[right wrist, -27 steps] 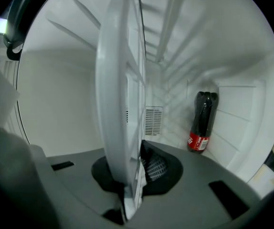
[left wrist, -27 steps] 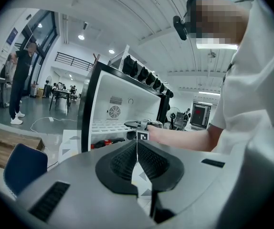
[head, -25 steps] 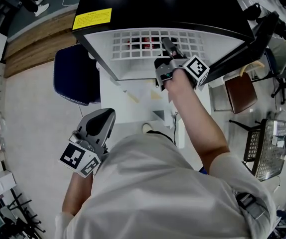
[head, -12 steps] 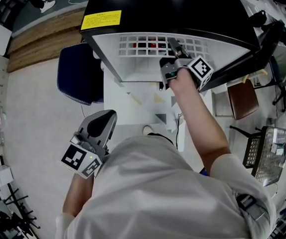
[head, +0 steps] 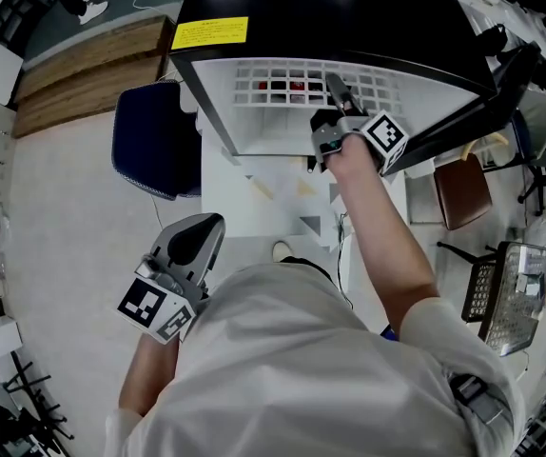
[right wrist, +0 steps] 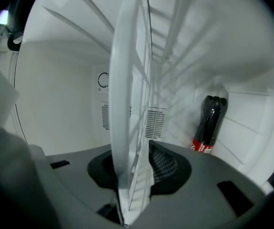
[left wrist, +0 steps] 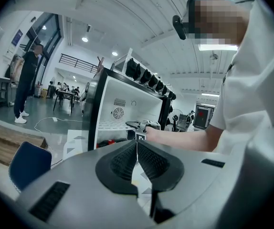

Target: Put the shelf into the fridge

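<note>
The white wire shelf (head: 273, 82) lies level inside the open black fridge (head: 330, 8), in its upper part. My right gripper (head: 336, 88) reaches in at the shelf's front right edge. In the right gripper view the shelf (right wrist: 127, 104) stands edge-on between the jaws, which are opening. The right pad (right wrist: 164, 162) shows a small gap to the wire; the left pad is hidden behind the shelf. My left gripper (head: 204, 225) hangs low by the person's left side, away from the fridge. Its pads (left wrist: 137, 149) are shut with nothing between them.
A dark cola bottle (right wrist: 208, 123) with a red label stands in the fridge's back right corner. The fridge door (head: 473, 93) stands open at the right. A blue chair (head: 154, 141) is left of the fridge. A brown chair (head: 458, 179) and a wire basket (head: 511, 293) are at the right.
My right gripper and the shelf have gone a little deeper into the fridge. The left gripper has stayed where it was.
</note>
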